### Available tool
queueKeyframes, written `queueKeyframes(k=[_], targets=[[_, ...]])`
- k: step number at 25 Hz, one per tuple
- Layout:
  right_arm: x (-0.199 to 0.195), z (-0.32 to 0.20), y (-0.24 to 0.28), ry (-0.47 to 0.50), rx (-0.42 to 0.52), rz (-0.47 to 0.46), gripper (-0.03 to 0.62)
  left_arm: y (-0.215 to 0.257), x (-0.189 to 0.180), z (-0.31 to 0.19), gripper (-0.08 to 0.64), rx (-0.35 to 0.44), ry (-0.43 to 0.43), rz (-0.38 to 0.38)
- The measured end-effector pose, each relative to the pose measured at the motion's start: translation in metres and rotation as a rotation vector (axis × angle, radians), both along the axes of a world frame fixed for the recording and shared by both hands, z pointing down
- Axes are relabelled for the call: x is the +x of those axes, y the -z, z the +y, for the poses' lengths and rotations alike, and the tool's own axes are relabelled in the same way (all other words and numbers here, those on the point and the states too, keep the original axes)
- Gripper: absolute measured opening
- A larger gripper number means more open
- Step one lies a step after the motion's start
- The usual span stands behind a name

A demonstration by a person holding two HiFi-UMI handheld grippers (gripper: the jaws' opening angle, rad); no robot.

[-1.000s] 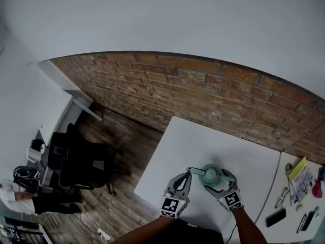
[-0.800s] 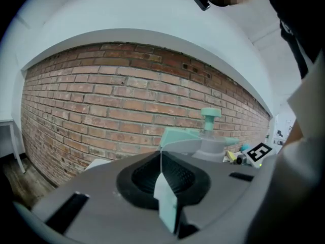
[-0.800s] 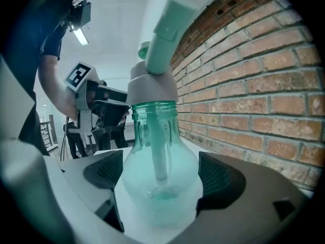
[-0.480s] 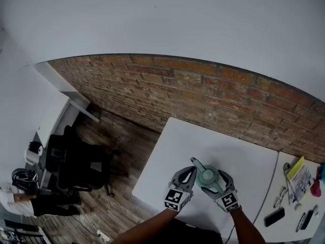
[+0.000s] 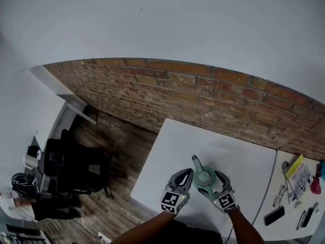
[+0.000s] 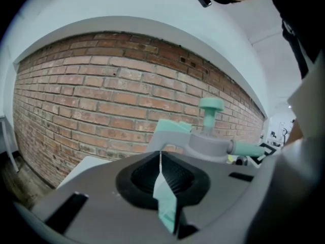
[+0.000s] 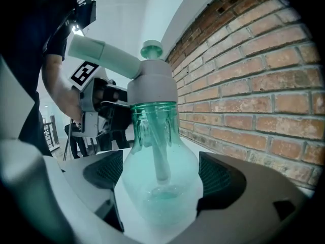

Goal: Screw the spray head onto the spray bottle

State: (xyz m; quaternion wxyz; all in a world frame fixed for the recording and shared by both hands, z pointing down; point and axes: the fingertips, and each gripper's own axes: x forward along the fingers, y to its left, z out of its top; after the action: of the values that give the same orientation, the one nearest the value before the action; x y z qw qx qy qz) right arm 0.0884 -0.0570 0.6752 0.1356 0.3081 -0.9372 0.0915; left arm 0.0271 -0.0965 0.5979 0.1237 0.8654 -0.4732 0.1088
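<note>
In the right gripper view a clear green spray bottle [image 7: 158,182] stands between the two pads of my right gripper [image 7: 161,174], which is shut on its round body. The grey spray head [image 7: 152,85] sits on the bottle's neck, its pale nozzle [image 7: 94,50] pointing left. In the left gripper view my left gripper [image 6: 161,159] is shut on the thin teal trigger [image 6: 165,200] under the spray head [image 6: 208,144]. In the head view both grippers, left [image 5: 187,174] and right [image 5: 209,182], meet at the bottle [image 5: 204,176] over the white table [image 5: 172,146].
A brick wall [image 5: 203,95] runs behind the table. A second table [image 5: 297,207] at the right carries a yellow booklet [image 5: 296,171], a phone [image 5: 274,216] and small items. A black chair [image 5: 76,166] stands on the wooden floor at the left.
The spray head's nozzle has swung from pointing left to pointing up and away, along with my left gripper. Both grippers and the bottle sit slightly closer to the table's near edge.
</note>
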Motion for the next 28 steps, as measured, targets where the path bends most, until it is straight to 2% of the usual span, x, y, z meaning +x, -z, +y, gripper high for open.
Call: queueKeyframes(k=[3,6,7,9,11,13,16,22,28], targets=[[-0.001,-0.001,-0.001,0.001,0.002,0.002,0.469,0.012,-0.007,0.034,0.003,-0.017,0.045,0.078],[-0.001,-0.003,-0.001,-0.006,0.002,-0.005,0.468,0.022,0.009,0.072,0.012,-0.054,0.007,0.198],[-0.002,-0.003,-0.001,-0.007,0.001,-0.006,0.469,0.023,0.018,0.082,0.038,-0.068,-0.023,0.236],[-0.002,-0.003,0.000,-0.005,0.001,-0.001,0.468,0.029,0.045,0.098,0.081,-0.092,-0.135,0.322],[-0.002,-0.003,0.001,-0.006,0.001,0.003,0.468,0.034,0.074,0.106,0.174,-0.136,-0.251,0.392],[-0.003,-0.002,0.000,-0.007,0.000,0.001,0.469,0.029,0.086,0.110,0.195,-0.188,-0.283,0.422],[-0.006,-0.003,0.003,-0.008,-0.001,0.002,0.468,0.023,0.086,0.105,0.195,-0.232,-0.254,0.458],[-0.004,-0.002,0.000,-0.005,-0.010,0.023,0.468,0.027,0.093,0.095,0.195,-0.254,-0.220,0.479],[-0.004,-0.001,-0.002,-0.005,-0.014,0.026,0.468,0.024,0.095,0.085,0.195,-0.359,-0.168,0.569]])
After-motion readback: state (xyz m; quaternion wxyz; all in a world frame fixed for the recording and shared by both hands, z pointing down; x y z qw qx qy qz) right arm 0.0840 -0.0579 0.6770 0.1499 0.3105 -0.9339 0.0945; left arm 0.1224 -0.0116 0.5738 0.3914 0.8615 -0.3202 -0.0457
